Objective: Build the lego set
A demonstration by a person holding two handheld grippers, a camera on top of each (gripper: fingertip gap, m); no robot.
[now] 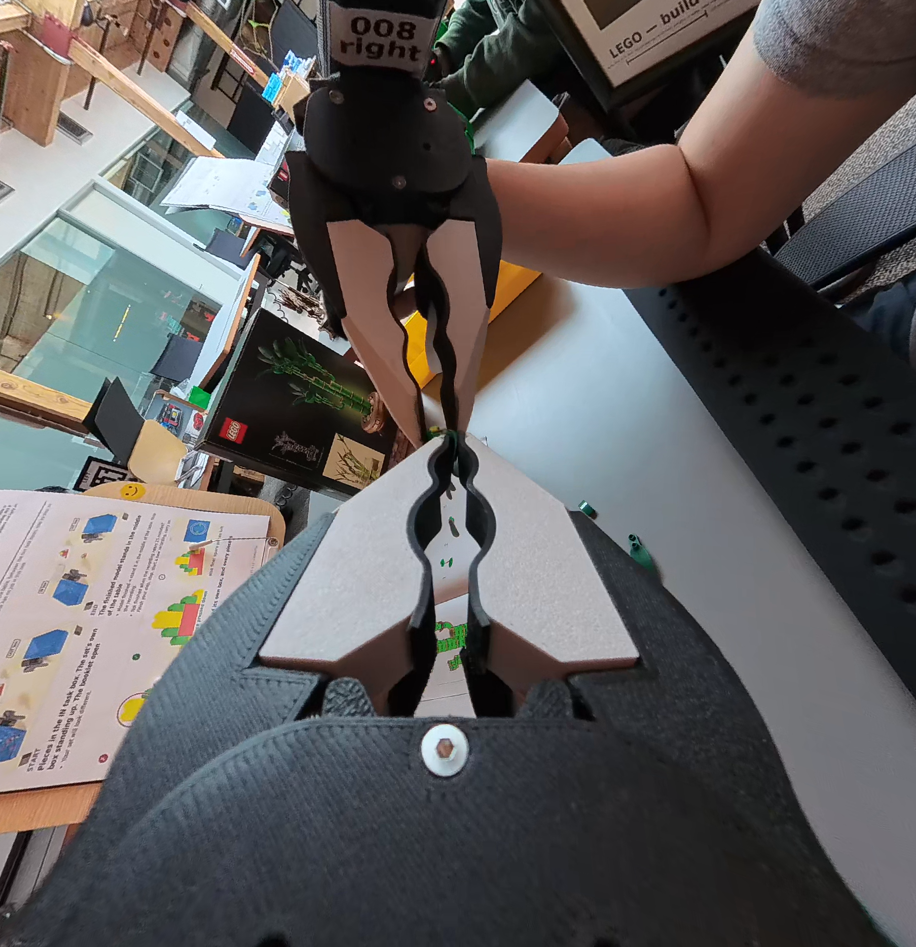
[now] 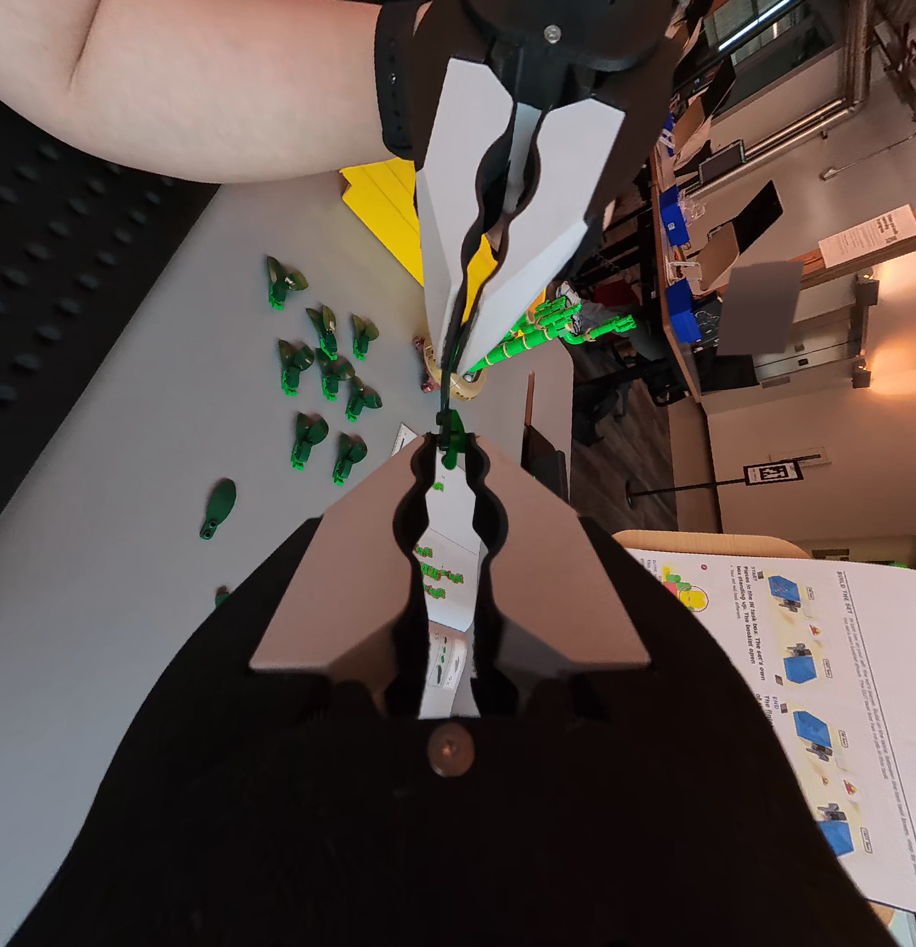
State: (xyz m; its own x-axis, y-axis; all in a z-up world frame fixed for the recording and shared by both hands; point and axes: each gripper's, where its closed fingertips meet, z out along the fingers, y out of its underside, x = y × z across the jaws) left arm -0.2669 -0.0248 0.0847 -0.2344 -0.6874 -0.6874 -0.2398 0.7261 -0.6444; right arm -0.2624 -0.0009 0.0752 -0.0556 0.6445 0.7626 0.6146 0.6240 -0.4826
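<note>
In the right wrist view my right gripper is shut on a small green leaf-and-stem piece. My left gripper comes in from above, tip to tip with it, shut on a thin dark green leaf that touches that piece. In the left wrist view my left gripper and the right gripper meet over a bit of green, mostly hidden. The bamboo model in its tan pot stands just behind. Several leaf clusters lie on the grey table.
A single dark leaf lies apart. The open booklet is below the grippers, yellow paper behind. A printed sheet and the set's box stand left; loose green bits and a black perforated chair are right. Left and right tips are no more than a few centimetres apart.
</note>
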